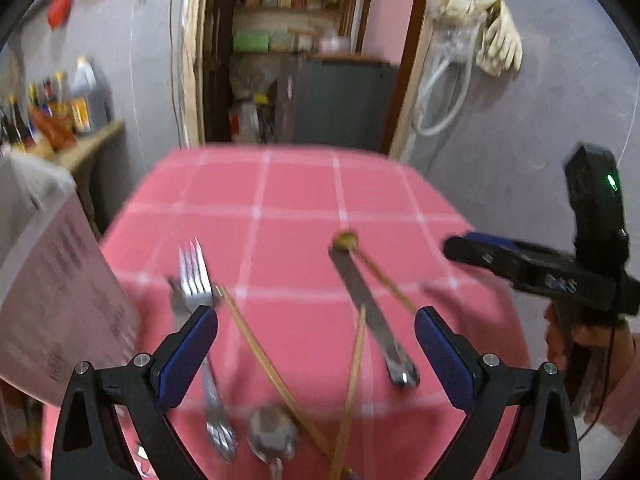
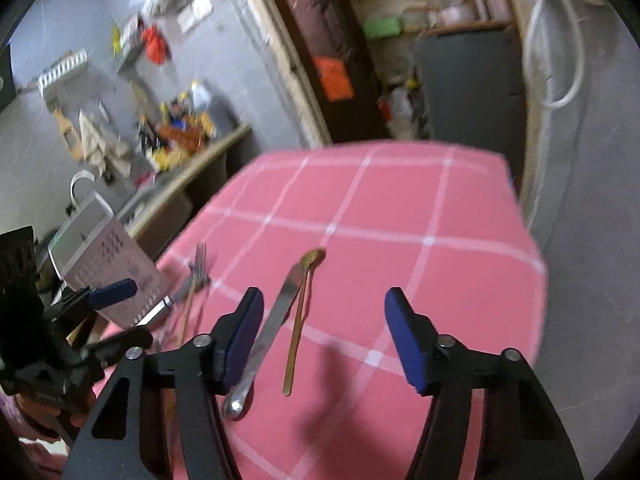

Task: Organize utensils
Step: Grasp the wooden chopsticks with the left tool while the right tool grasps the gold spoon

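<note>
On the pink checked tablecloth (image 1: 304, 200) the utensils are lying loose and unsorted: a table knife (image 2: 267, 332) is resting diagonally with its rounded handle end toward the cameras, and a gold spoon (image 2: 298, 320) is lying just beside it, its bowl close to the blade tip. Off to the left a fork (image 1: 195, 276) is pointing its tines away, a chopstick (image 1: 272, 368) is crossing the cloth near it, and a second, silver spoon (image 1: 274, 428) is sitting at the near edge. A perforated white holder (image 2: 108, 264) is standing beside the table's left side, probably the place the pieces are meant to go.

The right gripper (image 2: 324, 340) is hovering with its jaws spread and pinching nothing; the gold spoon is showing between the pads, the knife near its left pad. The left gripper (image 1: 316, 356) is likewise standing wide and empty above the chopsticks and knife.

The step in hand appears to be a first pick. To do it well, the person should be centring one piece only between the pads, since knife and spoon are lying so close that a careless close could catch both, and taking it along the handle, squarely across its width, before lifting
</note>
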### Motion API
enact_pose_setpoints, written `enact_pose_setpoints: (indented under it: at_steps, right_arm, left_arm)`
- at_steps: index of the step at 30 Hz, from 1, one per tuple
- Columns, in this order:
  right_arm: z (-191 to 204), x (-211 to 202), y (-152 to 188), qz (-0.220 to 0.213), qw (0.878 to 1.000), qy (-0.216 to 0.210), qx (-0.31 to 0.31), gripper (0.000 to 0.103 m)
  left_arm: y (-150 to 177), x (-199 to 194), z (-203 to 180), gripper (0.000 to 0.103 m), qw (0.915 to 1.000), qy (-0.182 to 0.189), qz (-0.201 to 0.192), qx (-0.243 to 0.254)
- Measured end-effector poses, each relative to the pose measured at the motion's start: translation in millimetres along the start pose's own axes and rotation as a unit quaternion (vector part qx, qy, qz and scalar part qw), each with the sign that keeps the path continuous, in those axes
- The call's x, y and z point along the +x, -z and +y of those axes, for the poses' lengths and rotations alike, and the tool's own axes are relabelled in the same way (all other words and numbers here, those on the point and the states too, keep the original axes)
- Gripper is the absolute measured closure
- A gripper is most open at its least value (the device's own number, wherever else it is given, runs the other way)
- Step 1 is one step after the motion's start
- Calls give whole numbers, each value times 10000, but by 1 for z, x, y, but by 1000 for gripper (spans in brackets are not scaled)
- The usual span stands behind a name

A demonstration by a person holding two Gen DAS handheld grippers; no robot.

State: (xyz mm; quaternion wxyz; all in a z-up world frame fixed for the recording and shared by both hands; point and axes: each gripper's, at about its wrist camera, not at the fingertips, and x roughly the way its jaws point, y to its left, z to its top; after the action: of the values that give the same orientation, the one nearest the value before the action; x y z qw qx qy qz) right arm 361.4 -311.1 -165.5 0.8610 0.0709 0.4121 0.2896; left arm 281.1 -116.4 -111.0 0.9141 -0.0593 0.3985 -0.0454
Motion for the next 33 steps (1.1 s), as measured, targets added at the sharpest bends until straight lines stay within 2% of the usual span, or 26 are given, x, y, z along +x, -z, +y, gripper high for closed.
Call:
enact_pose_setpoints:
  at_steps: [3,7,10,13,18,19,24,26,31,33]
  right_arm:
    - [4,26,0,341,9993,-167,-51,60]
    - [7,50,-2,602,9978,-256,-112,68]
    - [11,66,-6,744,9967,-264,-196,73]
    - [17,76,-10,859,9955,-274,-307,74]
    - [28,89,-17,1000,9936,-241,-465,74]
    - [27,89,-18,1019,9934,-218,-482,74]
    - [33,93,-25,1173,9916,24,-540,86]
    - [34,96,-28,1311,9898,94,-553,86]
    - [42,101,-36,1645,9830,374,-725,87]
    - [46,101,-36,1705,9798,524,-900,94]
  left_arm:
    - [10,15,3,3,9991,97,381,-126]
    - [18,27,6,6,9978,58,631,-200]
    - [19,35,9,19,9965,47,781,-298]
    - [20,45,13,26,9949,-39,943,-366]
    - [18,47,7,38,9955,-169,925,-93]
    - [17,48,7,44,9955,-163,934,-79]
    - [13,48,7,66,9943,-183,1051,-34]
    - [12,48,9,74,9935,-179,1126,-51]
    - [5,53,21,89,9910,-76,1307,-287]
    - [3,55,28,91,9890,88,1391,-488]
